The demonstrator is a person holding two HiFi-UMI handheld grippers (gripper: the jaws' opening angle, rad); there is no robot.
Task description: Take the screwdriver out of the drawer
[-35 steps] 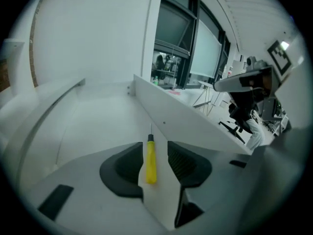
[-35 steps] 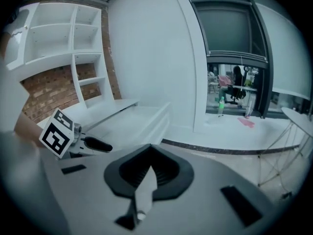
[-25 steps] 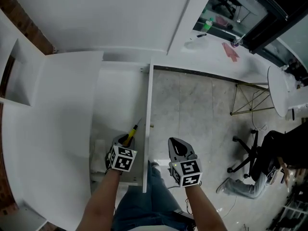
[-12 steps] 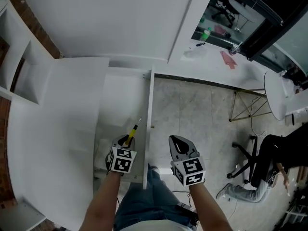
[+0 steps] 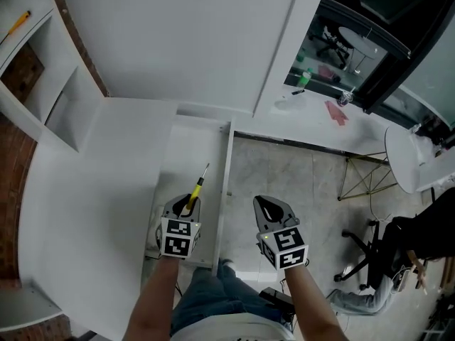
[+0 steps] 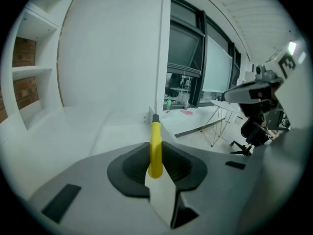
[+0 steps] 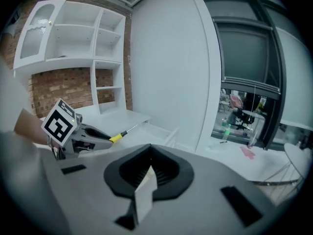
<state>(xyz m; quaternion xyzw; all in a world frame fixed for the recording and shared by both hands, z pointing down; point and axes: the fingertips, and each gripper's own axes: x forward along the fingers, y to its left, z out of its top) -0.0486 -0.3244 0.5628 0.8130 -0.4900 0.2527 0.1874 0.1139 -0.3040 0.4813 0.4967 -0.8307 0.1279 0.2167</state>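
Observation:
The screwdriver (image 5: 195, 188) has a yellow handle and a thin metal shaft that points away from me. My left gripper (image 5: 186, 204) is shut on the handle and holds it above the open white drawer (image 5: 190, 144). In the left gripper view the yellow handle (image 6: 155, 148) sits pinched between the black pads of the left gripper (image 6: 155, 156). My right gripper (image 5: 267, 206) hangs to the right of the drawer front (image 5: 225, 190), over the floor. In its own view the right gripper (image 7: 149, 164) is shut with nothing in it. The left gripper (image 7: 93, 133) and the screwdriver (image 7: 120, 134) show at the left of that view.
A white counter (image 5: 92, 190) runs left of the drawer, with white shelving (image 5: 43, 84) against a brick wall. Stone floor (image 5: 284, 169) lies to the right, with a round white table (image 5: 409, 155), an office chair (image 5: 373, 240) and wire legs (image 5: 362, 169). My legs (image 5: 213, 297) are below.
Both grippers have risen, the left one carrying the screwdriver up and away from the drawer floor. The head view has tipped up, so more of the shelving shows.

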